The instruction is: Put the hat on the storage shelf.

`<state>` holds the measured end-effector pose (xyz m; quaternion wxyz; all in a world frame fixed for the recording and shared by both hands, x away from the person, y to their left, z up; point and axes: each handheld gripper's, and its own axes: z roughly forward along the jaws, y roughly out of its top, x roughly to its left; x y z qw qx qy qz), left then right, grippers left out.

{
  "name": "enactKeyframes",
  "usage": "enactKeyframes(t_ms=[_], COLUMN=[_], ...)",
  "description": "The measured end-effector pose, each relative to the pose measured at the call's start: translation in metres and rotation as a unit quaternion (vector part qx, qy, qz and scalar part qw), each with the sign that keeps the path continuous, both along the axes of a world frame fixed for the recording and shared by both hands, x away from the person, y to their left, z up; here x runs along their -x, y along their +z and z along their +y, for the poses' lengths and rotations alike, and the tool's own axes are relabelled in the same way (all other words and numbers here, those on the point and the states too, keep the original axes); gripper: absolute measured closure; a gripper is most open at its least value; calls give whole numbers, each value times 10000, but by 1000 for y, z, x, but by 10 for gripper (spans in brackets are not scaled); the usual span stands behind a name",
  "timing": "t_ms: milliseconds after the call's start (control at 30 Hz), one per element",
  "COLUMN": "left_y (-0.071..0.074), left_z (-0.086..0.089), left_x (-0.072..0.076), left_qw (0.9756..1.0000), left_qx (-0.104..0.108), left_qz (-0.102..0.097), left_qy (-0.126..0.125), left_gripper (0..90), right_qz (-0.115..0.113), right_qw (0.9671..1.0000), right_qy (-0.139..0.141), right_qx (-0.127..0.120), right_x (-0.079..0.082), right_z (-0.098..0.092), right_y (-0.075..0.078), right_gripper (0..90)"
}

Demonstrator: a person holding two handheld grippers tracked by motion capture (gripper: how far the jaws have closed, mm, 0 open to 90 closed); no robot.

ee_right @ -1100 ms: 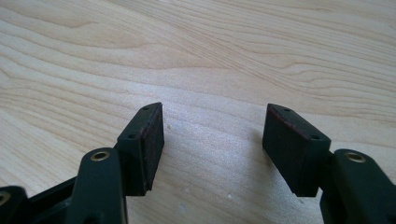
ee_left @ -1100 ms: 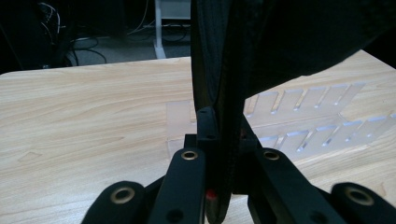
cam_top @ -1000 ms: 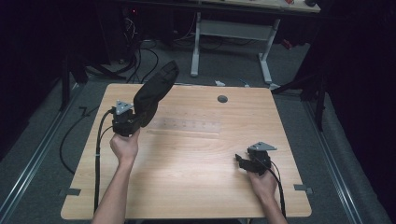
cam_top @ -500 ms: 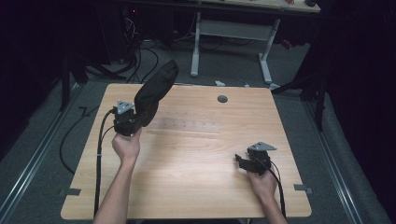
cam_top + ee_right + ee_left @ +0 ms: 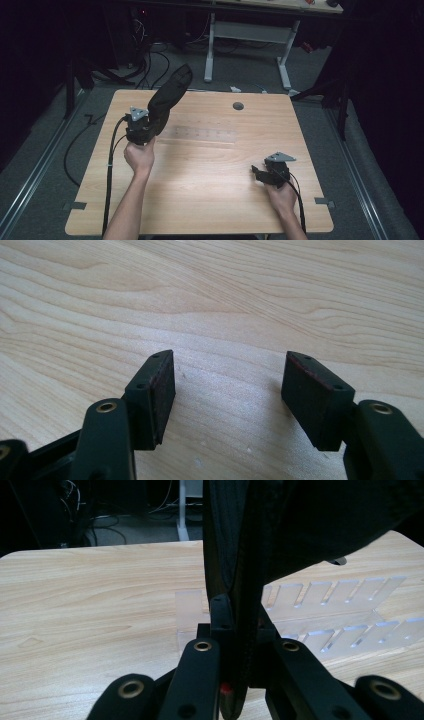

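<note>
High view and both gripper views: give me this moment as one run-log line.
left gripper: shut on black sock, raised | right gripper: open, nothing between jaws, low over table | clear slotted rack: on table

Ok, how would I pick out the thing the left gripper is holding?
Start at the wooden table and go to its far-left part, where the left gripper is raised. Clamped in its jaws is a black sock, standing up and slanting toward the far edge. It is soft dark fabric, unlike the clear slotted rack lying flat beside it.
</note>
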<state>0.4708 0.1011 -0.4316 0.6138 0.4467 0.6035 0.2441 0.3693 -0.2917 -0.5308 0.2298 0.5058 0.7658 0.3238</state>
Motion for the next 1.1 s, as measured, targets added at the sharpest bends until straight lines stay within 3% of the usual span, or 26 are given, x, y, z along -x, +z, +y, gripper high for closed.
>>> enactKeyframes(t_ms=[600, 800, 1100], left_y=[-25, -31, -36], left_z=[-3, -5, -9], left_x=[-3, 2, 8], left_qw=[9997, 9997, 9991], left_qx=[49, 80, -85], left_qz=[240, 223, 271], left_qy=[31, -101, -308], left_gripper=[855, 828, 753], right_qz=[6, 14, 14], right_qw=[10000, 10000, 10000], right_qy=[40, 31, 32], right_qx=[-1, -8, -11], right_x=[0, 0, 1], right_z=[1, 1, 1], right_y=[0, 0, 0], right_gripper=[384, 383, 383])
